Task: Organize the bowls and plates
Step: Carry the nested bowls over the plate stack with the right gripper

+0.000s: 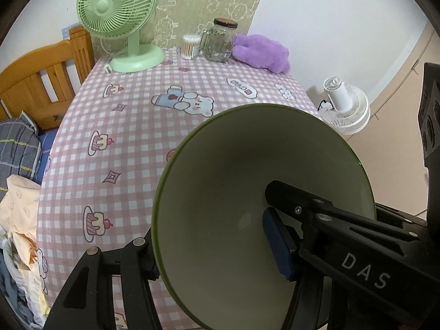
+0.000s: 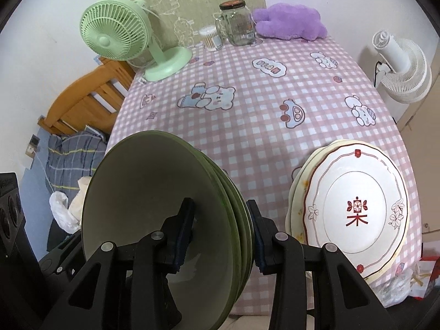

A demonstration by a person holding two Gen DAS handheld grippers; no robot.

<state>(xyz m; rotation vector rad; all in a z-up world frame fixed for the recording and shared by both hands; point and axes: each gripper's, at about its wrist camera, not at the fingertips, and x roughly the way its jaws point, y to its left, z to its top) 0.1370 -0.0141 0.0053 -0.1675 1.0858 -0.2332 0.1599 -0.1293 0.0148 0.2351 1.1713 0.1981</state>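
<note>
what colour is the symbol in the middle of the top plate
Dark red, a character under a small flower, on the white top plate; the right wrist view shows it best.

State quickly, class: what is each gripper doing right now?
Left gripper: closed on the rim of the green bowls.
Right gripper: closed on the opposite rim of the same stacked bowls.

A stack of bowls sits at the near left of the table, with a stack of plates to its right at the near right edge. Along the far edge stand, left to right, a desk fan, cotton swabs, a jar and a plush toy.
</note>
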